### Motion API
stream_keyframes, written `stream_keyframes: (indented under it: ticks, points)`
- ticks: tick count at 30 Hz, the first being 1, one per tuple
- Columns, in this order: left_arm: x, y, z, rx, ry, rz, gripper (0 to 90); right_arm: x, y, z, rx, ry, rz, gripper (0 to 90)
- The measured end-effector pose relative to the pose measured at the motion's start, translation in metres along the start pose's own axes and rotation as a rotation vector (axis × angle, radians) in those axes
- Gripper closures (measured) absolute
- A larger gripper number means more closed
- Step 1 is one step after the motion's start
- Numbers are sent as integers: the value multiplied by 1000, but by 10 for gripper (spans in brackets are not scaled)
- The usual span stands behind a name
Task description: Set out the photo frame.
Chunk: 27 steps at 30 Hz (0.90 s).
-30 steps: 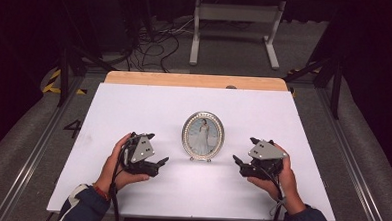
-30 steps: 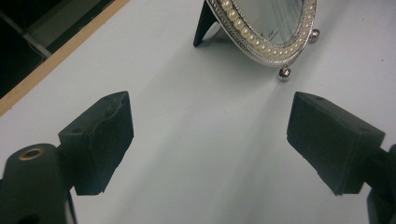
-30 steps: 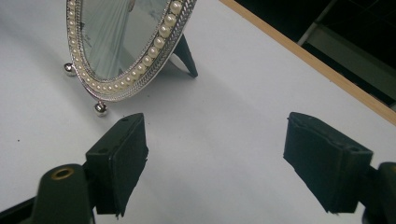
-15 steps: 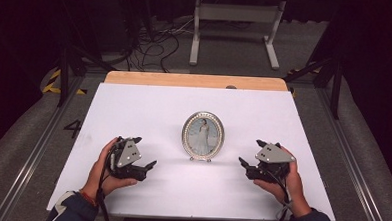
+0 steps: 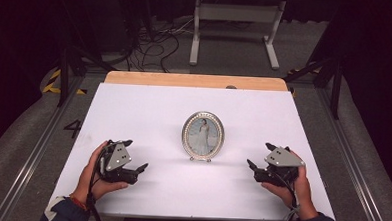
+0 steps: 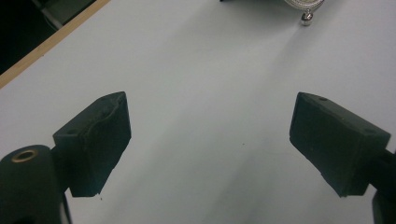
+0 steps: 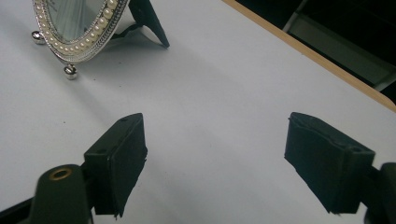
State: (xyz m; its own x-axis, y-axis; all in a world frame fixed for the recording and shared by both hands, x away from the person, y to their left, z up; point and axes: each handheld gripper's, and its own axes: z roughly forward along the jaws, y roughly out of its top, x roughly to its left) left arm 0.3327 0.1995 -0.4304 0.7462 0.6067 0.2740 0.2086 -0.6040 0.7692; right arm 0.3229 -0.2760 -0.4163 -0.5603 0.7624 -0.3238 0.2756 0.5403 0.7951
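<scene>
An oval silver picture frame (image 5: pixel 203 136) edged with pearls stands upright in the middle of the white table (image 5: pixel 149 113), showing a figure in a white dress. My left gripper (image 5: pixel 134 158) rests low at the front left, well apart from the frame, jaws open and empty. My right gripper (image 5: pixel 261 156) sits at the front right, also open with nothing between its jaws. In the right gripper view (image 7: pixel 212 149) the frame's lower rim (image 7: pixel 79 35) and its black back stand (image 7: pixel 152 21) appear at the upper left. The left gripper view (image 6: pixel 210 140) catches one ball foot of the frame (image 6: pixel 306 17) at the top.
The table's wooden far edge (image 5: pixel 195 80) runs behind the white surface. Beyond it the floor holds cables (image 5: pixel 152 43) and a white metal stand (image 5: pixel 235 22). Metal rails (image 5: pixel 349 162) flank the table on both sides.
Both grippers have drawn back from the frame toward the front corners of the table. The left went left, the right went right. The frame stays where it stood.
</scene>
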Motion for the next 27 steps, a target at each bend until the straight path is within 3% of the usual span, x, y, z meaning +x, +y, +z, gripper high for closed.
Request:
stream_keyframes:
  ticks: [19,27]
  points:
    - [7,-21,-15,18,26,-31,129,-13,-23,-19,9,-46,58,202]
    - [11,-33,-25,21,39,-67,124,-16,-35,-26,26,-72,87,195]
